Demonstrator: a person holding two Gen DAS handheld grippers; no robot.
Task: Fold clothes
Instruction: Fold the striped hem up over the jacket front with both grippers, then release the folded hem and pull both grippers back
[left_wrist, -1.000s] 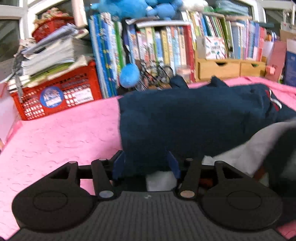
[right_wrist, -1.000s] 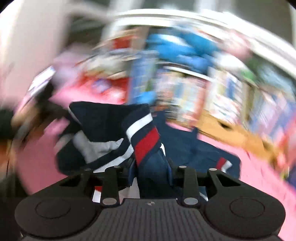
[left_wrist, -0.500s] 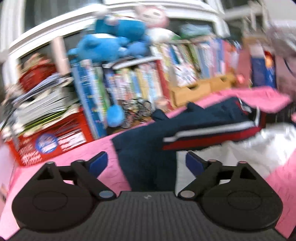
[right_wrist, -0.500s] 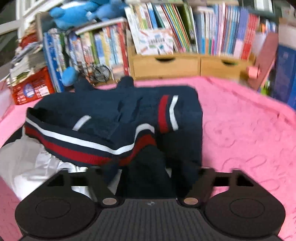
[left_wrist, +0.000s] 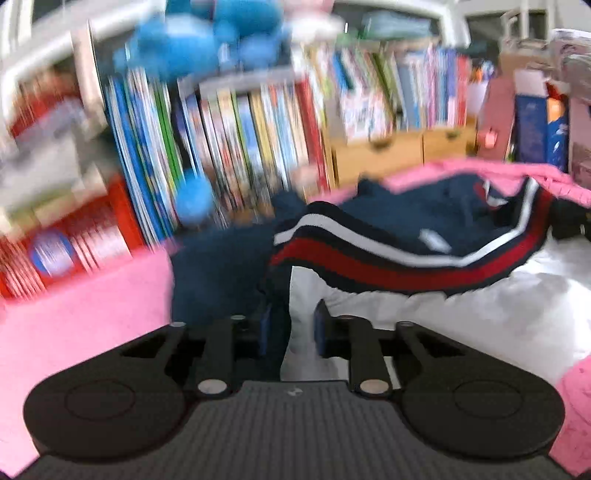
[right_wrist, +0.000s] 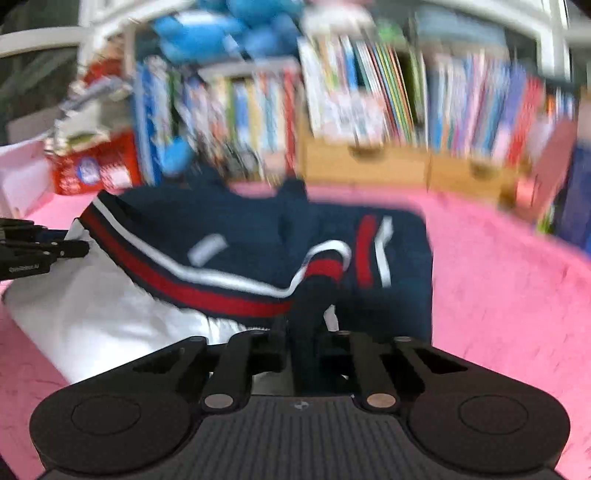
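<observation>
A navy jacket (left_wrist: 406, 229) with a red and white striped hem lies bunched on the pink mat (left_wrist: 74, 314), its white lining (left_wrist: 480, 317) turned up. My left gripper (left_wrist: 291, 326) is at the jacket's left corner, jaws closing, with navy edge and white lining pinched between the blue pads. In the right wrist view the jacket (right_wrist: 258, 236) spreads ahead. My right gripper (right_wrist: 303, 334) is at its right hem corner, jaws closing on a navy fold. The left gripper (right_wrist: 37, 251) shows at the far left edge there.
Along the back stand rows of books (left_wrist: 240, 147), a red crate (left_wrist: 74, 240) stacked with papers, wooden drawers (right_wrist: 369, 162) and blue plush toys (left_wrist: 192, 48). Pink mat (right_wrist: 498, 277) stretches to the right of the jacket. Boxes (left_wrist: 535, 122) stand at the far right.
Both grippers held fabric a second ago, then stood wide open over the jacket. Now both have dropped in and pinched the striped hem at its two corners.
</observation>
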